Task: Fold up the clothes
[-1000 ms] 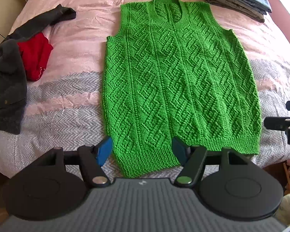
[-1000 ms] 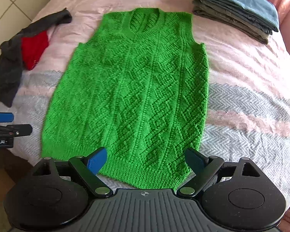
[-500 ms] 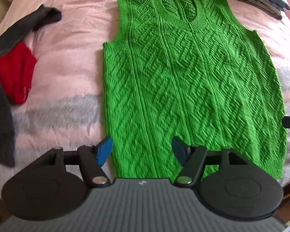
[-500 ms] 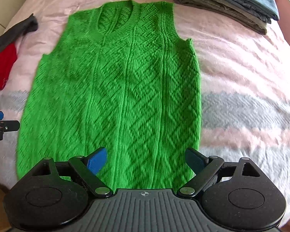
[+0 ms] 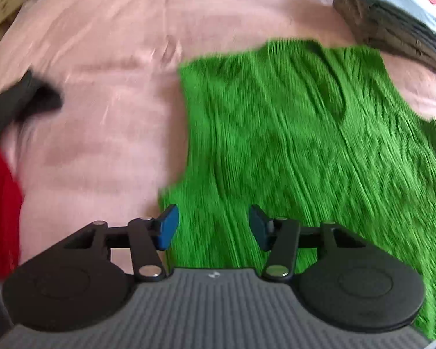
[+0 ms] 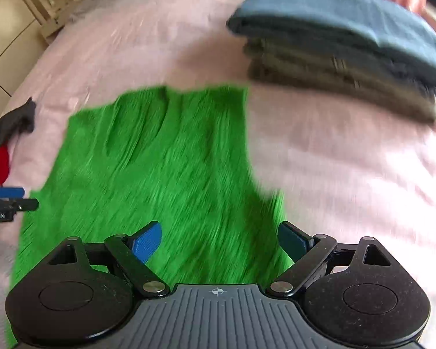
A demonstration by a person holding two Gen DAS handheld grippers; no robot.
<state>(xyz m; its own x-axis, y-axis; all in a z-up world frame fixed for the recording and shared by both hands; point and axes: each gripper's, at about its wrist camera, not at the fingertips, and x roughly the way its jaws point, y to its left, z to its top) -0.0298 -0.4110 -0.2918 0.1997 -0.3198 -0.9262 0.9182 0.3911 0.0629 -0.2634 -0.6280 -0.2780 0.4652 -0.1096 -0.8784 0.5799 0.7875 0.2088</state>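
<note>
Green vest [image 5: 290, 145] flat on a pink bed [image 5: 101, 58].
Left claw [image 5: 213, 229] and right claw [image 6: 219, 242], both spread wide, hover above its armholes.

A pink-covered bed [image 6: 334, 151] carries everything. A green knitted vest [image 6: 165, 157] lies flat on it. A stack of folded clothes [image 6: 343, 55] sits near the vest's shoulder, and dark [image 5: 17, 101] and red garments [image 5: 0, 203] lie apart.

Pink bedspread [image 5: 107, 93] fills my view, wrinkled, blurred by motion. Off its far left edge in my right feed: cream tiled floor [image 6: 5, 58] and a pale wooden rack [image 6: 58, 3] holding small items I can't identify.
</note>
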